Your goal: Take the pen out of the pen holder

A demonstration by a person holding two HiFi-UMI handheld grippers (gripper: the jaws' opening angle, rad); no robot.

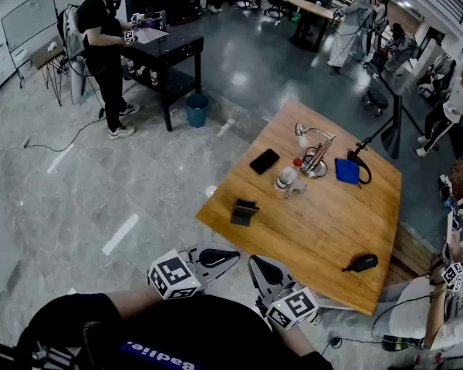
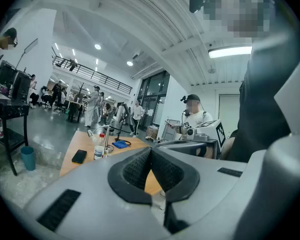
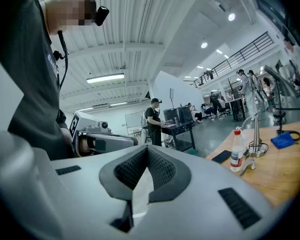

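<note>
Step in hand: approach, not yet begun in earnest. You hold both grippers low at the bottom centre of the head view, short of the near edge of the wooden table point(image 1: 324, 237).

- Left gripper point(image 1: 214, 258): pads pressed together, nothing between them.
- Right gripper point(image 1: 264, 274): likewise closed and empty.

The pen holder point(image 1: 317, 166) reads as the round wire cup in the upper middle of the table. It is just beside the water bottle point(image 1: 286, 177), with the blue pouch point(image 1: 346, 169) to its right and a dark phone point(image 1: 264, 161) to its left. It is well apart from both grippers.

Next move, as I judge it: carry one gripper across the table, part its jaws above the cup, and come down on the pen's upper end.

Views compared: the head view gives the whole layout, but the pen is too small there to tell from the silver stems. The right gripper view, at its right edge, shows a tall slim silver stem upright in the cup. The left gripper view shows the cup small and partly behind the bottle.
</note>
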